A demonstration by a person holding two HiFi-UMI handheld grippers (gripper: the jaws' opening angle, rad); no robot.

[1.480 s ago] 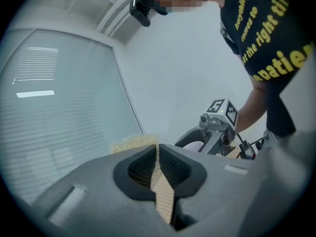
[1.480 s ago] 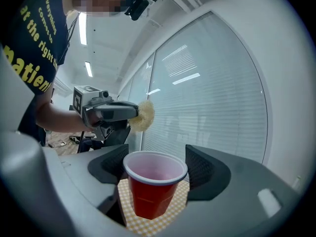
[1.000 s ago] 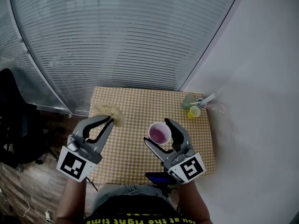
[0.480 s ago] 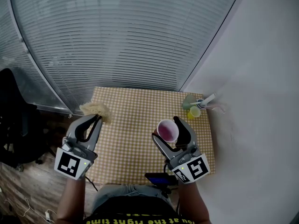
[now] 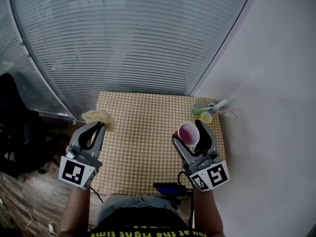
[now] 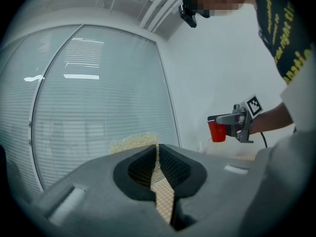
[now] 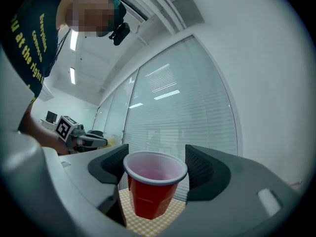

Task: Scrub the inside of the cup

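Over the right side of the checkered table [image 5: 143, 132]: right gripper [image 5: 189, 132] grasps the red cup [image 7: 150, 191], upright, mouth up, lifted clear. Left gripper [image 5: 101, 126], clenched on a yellow scouring pad [image 5: 96, 116], sits well apart to the cup's left. Pad likely goes right, then down the cup's vertical axis.

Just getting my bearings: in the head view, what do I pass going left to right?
Black chair → scrub pad in the left gripper → checked table → red cup in the right gripper → white wall.
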